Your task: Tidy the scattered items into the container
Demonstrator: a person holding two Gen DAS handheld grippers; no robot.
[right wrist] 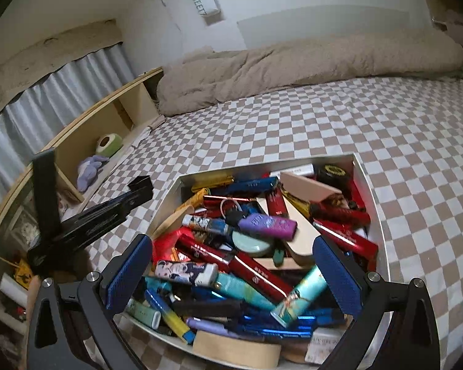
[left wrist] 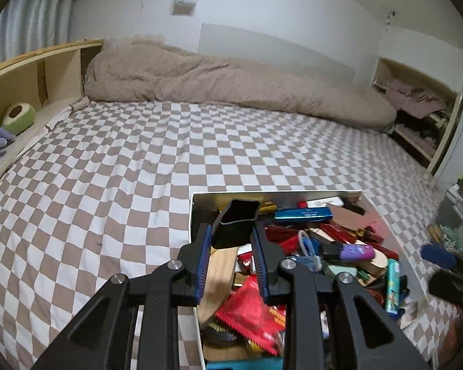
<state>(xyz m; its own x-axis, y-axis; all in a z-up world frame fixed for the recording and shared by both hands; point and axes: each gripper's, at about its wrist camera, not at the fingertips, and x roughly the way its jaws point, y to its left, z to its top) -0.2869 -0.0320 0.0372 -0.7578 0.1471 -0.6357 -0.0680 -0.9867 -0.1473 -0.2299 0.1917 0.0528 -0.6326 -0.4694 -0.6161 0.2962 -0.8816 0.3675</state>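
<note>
Checkered bedding (left wrist: 114,166) spreads under both your tools. Your left gripper (left wrist: 231,246) is clamped on a black rectangular cap (left wrist: 236,226), held above the near left corner of the white box (left wrist: 194,215). Your right gripper (right wrist: 231,274) hangs with its blue pads spread wide and nothing between them, over the same box (right wrist: 370,185), which is heaped with lighters, tubes and wooden pieces. Beyond lies a beige duvet (left wrist: 200,83).

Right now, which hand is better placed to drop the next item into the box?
The left. The left gripper already clamps a black sleeve directly over the white box full of items, so opening would likely drop it in. The right gripper hangs open over the box, holding nothing.
</note>
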